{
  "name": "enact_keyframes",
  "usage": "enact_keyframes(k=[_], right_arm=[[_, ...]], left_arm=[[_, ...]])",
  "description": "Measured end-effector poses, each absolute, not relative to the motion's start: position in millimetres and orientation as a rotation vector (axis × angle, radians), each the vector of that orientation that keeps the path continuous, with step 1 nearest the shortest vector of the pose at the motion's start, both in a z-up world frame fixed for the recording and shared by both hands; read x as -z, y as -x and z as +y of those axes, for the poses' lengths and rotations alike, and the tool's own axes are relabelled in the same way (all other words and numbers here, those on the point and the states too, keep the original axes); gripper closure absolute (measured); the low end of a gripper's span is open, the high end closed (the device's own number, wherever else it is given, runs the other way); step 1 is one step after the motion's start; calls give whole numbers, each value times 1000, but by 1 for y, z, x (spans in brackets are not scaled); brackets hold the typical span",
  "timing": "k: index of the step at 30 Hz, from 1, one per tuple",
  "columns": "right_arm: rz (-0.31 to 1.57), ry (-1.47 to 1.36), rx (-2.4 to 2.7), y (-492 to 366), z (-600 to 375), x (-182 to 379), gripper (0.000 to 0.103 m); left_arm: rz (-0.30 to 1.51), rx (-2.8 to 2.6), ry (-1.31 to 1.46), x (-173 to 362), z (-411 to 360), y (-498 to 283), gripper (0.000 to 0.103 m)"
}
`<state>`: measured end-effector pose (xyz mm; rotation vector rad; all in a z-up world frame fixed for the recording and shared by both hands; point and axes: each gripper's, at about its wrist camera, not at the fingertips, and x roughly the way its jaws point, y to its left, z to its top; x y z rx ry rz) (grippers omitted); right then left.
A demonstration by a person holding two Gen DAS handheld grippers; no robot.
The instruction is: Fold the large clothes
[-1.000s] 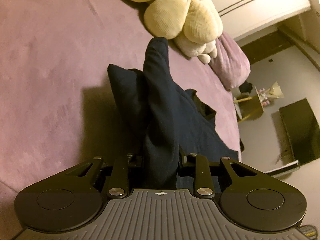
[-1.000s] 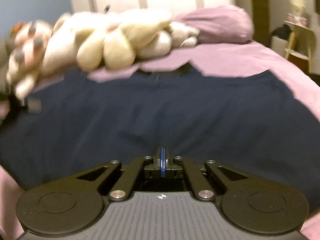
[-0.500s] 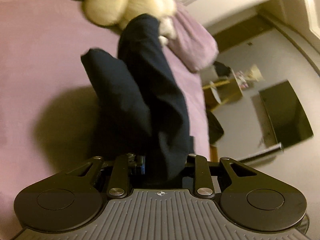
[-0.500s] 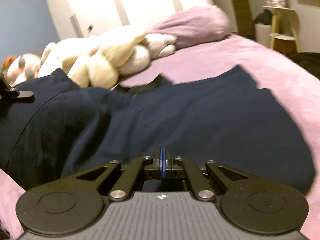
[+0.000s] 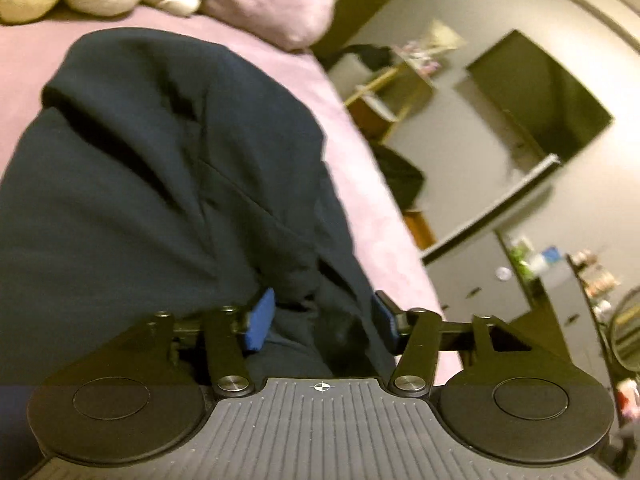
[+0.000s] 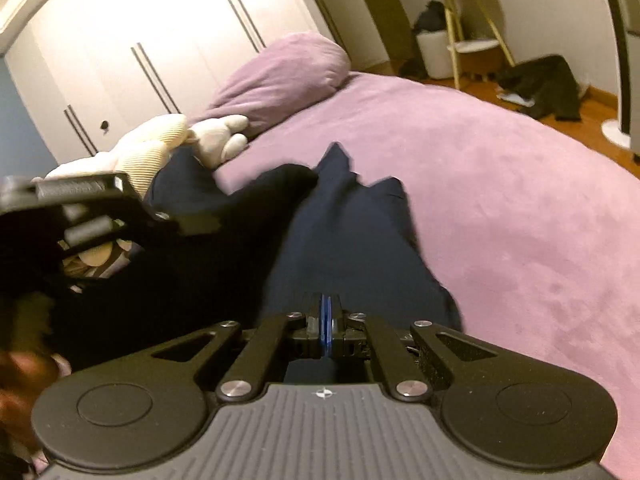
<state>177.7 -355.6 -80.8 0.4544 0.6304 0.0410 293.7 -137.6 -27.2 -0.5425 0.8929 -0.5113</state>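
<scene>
A large dark navy garment (image 5: 160, 168) lies bunched and folded over on the purple bed (image 5: 360, 208). My left gripper (image 5: 320, 316) is open, its blue pads (image 5: 260, 320) spread with a fold of the cloth lying loosely between them. My right gripper (image 6: 325, 320) is shut on the garment's edge (image 6: 344, 232), the blue pads pressed together. The left gripper's black body (image 6: 80, 208) shows at the left of the right wrist view, over the cloth.
Cream plush toys (image 6: 152, 148) and a purple pillow (image 6: 280, 76) lie at the head of the bed. White wardrobe doors (image 6: 160, 40) stand behind. A side table (image 6: 468, 28) and dark clothes on the floor (image 6: 548, 84) are past the bed's right edge.
My left gripper has opened and let go of the cloth it held. It carried the fold across toward the right gripper. The garment is now doubled over into a narrower shape.
</scene>
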Motion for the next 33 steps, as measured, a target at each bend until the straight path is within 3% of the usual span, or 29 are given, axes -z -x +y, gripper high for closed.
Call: enact_keyframes(k=[6, 11, 15, 19, 22, 26, 29, 31, 33], right_arm=[[585, -489, -61, -176, -371, 67, 101], [516, -522, -178, -188, -355, 36, 98], [564, -403, -277, -204, -311, 36, 98], [757, -225, -159, -229, -289, 85, 103], [724, -282, -195, -225, -306, 106, 103], [721, -356, -216, -224, -317, 86, 103], [677, -514, -253, -231, -336, 61, 84], [676, -639, -355, -245, -340, 51, 46], [709, -697, -428, -263, -328, 50, 40]], left_arm=[[820, 591, 630, -19, -95, -253, 24], [690, 443, 649, -33, -44, -223, 23], [689, 182, 604, -16, -12, -220, 24], [740, 60, 653, 15, 16, -240, 24], [808, 31, 759, 40, 19, -265, 25], [864, 76, 821, 53, 16, -278, 23], [859, 97, 789, 53, 12, -277, 23], [858, 100, 780, 54, 13, -281, 23], [859, 99, 764, 52, 11, -281, 23]])
